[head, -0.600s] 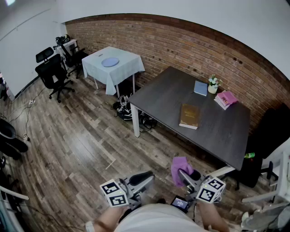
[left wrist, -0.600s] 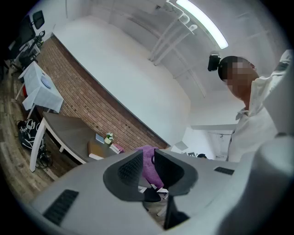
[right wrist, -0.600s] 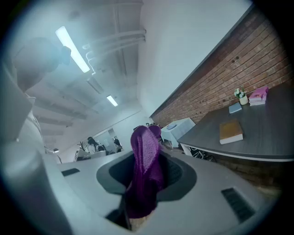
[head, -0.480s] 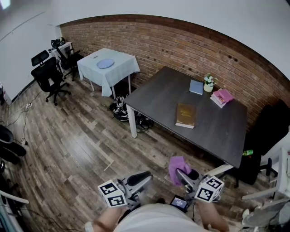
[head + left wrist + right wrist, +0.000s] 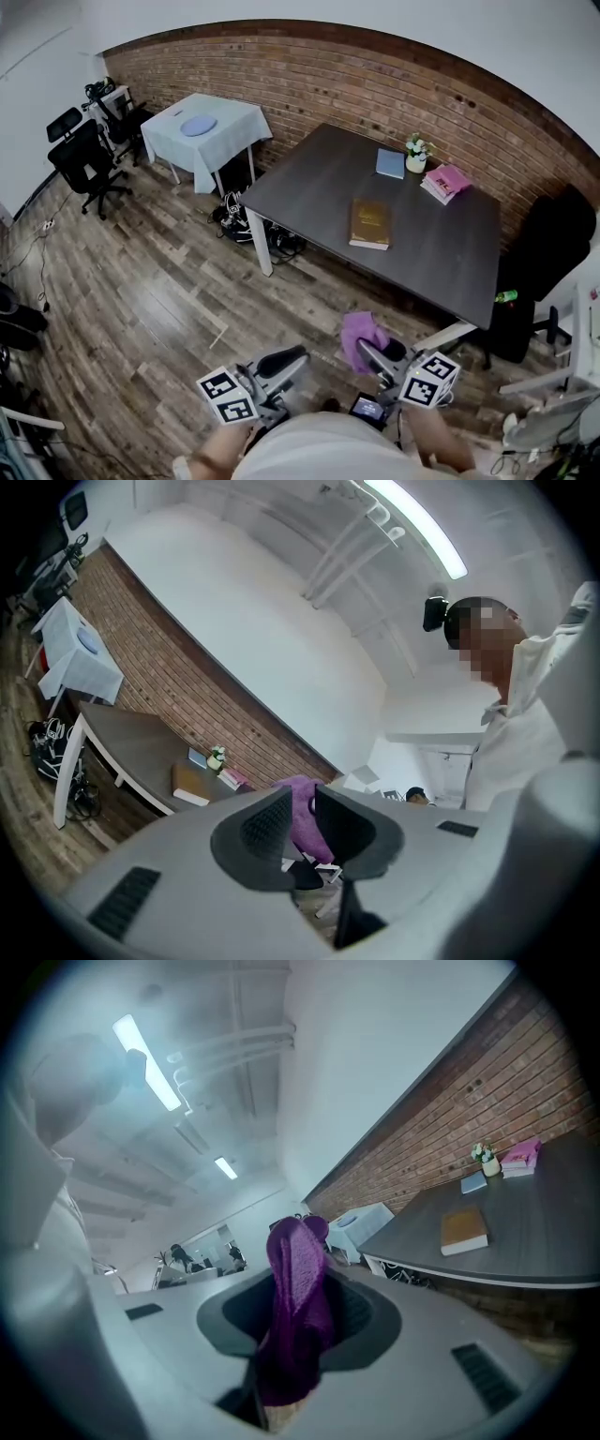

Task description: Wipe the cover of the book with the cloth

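Book (image 5: 370,223) | lies flat on dark table (image 5: 309,187), far off | right gripper (image 5: 373,353) clamped on purple cloth (image 5: 357,333) | left gripper (image 5: 284,363) narrowly parted, empty | risk: bunched cloth may slip free during the reach

The wooden floor (image 5: 169,300) in front of the surface (image 5: 441,262) is wide and bare, so there is lots of room to walk up. The brown book (image 5: 370,223) lies near the front edge with bare top all around it. Farther back, by the brick wall (image 5: 375,75), a blue book (image 5: 390,163), a small flower pot (image 5: 415,152) and pink books (image 5: 446,182) stand apart from it. A black chair (image 5: 553,253) blocks the right end. Bags and cables (image 5: 246,225) lie by the left leg.
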`<state>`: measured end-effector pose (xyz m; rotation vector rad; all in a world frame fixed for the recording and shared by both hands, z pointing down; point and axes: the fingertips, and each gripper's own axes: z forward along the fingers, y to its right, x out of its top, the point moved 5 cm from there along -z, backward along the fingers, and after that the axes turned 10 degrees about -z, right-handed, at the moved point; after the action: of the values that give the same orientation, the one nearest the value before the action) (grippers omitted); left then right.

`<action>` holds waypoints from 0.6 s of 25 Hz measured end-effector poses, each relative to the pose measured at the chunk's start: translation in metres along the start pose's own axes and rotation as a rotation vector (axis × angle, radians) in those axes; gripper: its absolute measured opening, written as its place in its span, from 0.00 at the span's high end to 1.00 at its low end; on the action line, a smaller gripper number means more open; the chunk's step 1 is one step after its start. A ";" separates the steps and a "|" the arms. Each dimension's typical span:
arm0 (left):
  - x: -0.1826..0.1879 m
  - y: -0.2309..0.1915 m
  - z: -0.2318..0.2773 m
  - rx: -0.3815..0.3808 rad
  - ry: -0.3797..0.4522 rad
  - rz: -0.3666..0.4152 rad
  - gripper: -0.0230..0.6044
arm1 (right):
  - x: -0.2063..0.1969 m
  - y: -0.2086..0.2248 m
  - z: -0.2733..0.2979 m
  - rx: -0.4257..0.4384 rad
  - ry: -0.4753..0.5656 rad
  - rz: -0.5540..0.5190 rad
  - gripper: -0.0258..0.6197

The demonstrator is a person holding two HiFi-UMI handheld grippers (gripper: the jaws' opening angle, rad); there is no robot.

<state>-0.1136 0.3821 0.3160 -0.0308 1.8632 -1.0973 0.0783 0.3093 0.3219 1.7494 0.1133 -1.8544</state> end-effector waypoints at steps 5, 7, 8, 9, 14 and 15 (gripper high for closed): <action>-0.003 -0.001 0.002 0.004 -0.008 -0.003 0.85 | 0.000 0.004 -0.002 0.001 0.003 0.016 0.76; -0.006 0.000 0.003 0.008 -0.010 -0.006 0.85 | 0.000 0.006 -0.005 -0.003 0.001 0.019 0.76; -0.008 0.000 0.004 0.010 -0.010 -0.008 0.85 | -0.001 0.007 -0.007 -0.005 0.001 0.022 0.76; -0.009 0.000 0.005 0.012 -0.009 -0.010 0.85 | -0.002 0.008 -0.009 -0.008 0.001 0.028 0.76; -0.011 0.005 0.007 0.014 0.004 -0.009 0.87 | -0.002 0.009 -0.014 -0.006 0.000 0.041 0.76; -0.011 0.006 0.009 0.013 0.006 -0.008 0.88 | -0.001 0.010 -0.016 -0.003 -0.001 0.041 0.76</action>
<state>-0.0987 0.3846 0.3188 -0.0273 1.8624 -1.1165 0.0967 0.3084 0.3241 1.7354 0.0799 -1.8254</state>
